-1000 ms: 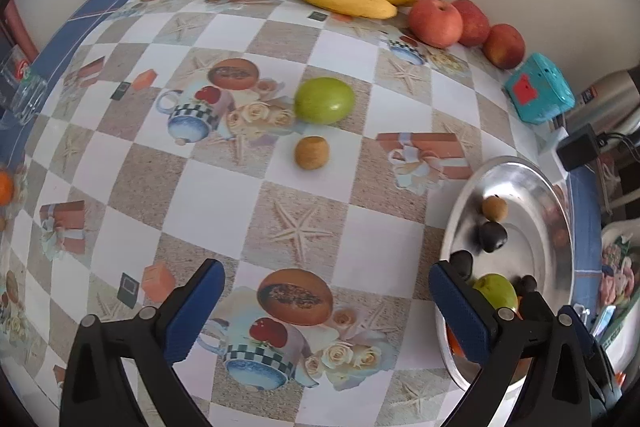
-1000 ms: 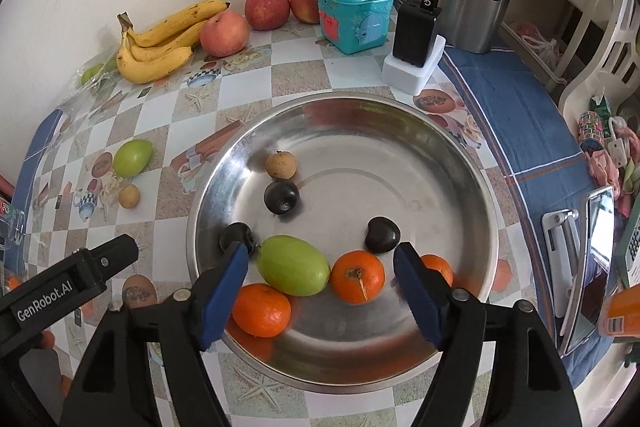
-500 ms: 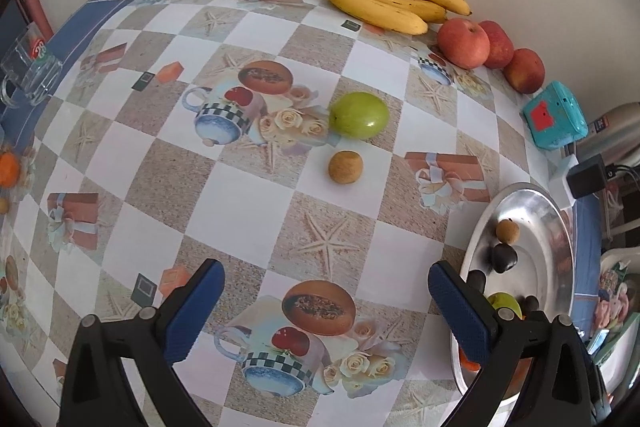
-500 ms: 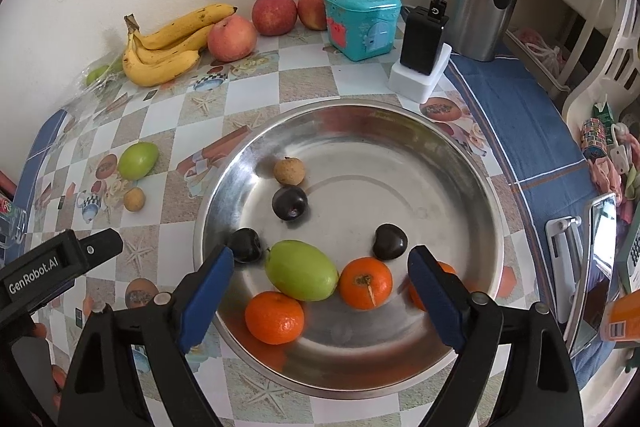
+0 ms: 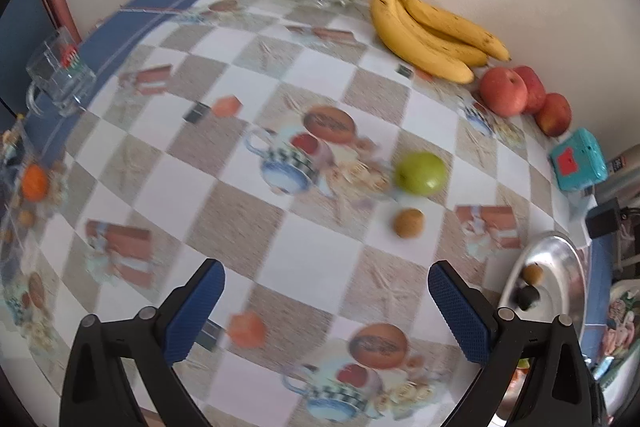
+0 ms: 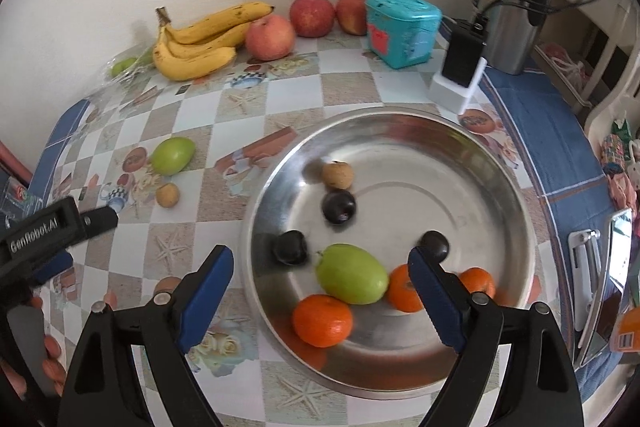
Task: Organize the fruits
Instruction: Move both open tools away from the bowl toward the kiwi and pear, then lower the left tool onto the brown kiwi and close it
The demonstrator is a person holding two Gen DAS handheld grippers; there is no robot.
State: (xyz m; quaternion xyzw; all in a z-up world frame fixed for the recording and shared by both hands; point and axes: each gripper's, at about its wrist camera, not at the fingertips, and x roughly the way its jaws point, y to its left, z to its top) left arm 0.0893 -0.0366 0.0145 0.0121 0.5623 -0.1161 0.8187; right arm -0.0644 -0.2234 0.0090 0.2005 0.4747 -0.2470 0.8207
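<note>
The left gripper is held wide open and empty above the checked tablecloth. The small round brown fruit and the green oval fruit lie ahead of its right finger, nearer this gripper. The right gripper, also open and empty, is held over the steel bowl.

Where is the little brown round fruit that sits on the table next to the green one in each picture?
Left wrist view: the small brown fruit lies right of centre on the tablecloth, just below the green fruit.
Right wrist view: the same fruit lies at the left, outside the metal bowl, below the green one.
Shared landmark: the bananas by the wall.
</note>
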